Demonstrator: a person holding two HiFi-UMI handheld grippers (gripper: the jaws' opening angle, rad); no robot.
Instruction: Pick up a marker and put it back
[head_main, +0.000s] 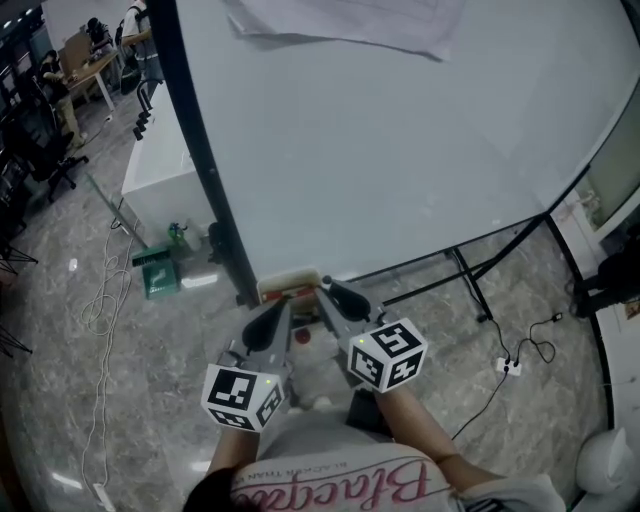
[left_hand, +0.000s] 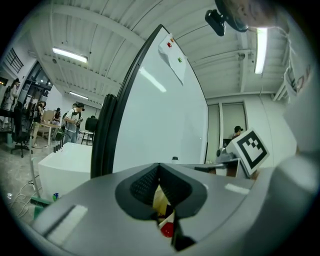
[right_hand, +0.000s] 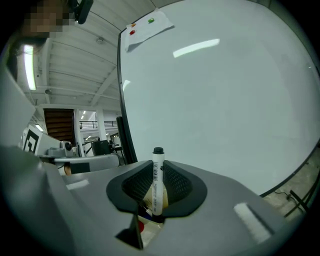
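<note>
A polished stone floor (head_main: 120, 400) runs under a big whiteboard (head_main: 400, 130) that fills most of the head view. At the far left stand desks and office chairs (head_main: 45, 150), with people seated well apart from the work. Nearer in, a white block-shaped cabinet (head_main: 160, 190) stands on the floor. A green object (head_main: 158, 272) lies just in front of it, and a pale cable (head_main: 100, 300) loops across the floor beside it. The whiteboard's black side post (head_main: 205, 170) comes down just left of a small pale tray (head_main: 290, 283) at the board's lower edge.

The left tongs (head_main: 286, 300) point at this tray, level, with their tips pressed together and nothing between them. Through the gap behind the tips, the left gripper view shows cream shapes and a small red thing (left_hand: 167, 229).

Just beside them, the right tongs (head_main: 322, 288) reach to the same tray. They are narrowed on a marker (right_hand: 158, 180). It has a white barrel and a black cap and stands upright between the pads, cap upward, above the tray. The two tongs sit close together, each showing in the other's view.

High on the board hangs a sheet of paper (head_main: 340, 25). To the right, the board's black stand legs (head_main: 470, 285) cross the floor, and a white power strip (head_main: 510, 367) lies with its dark cord near them.
</note>
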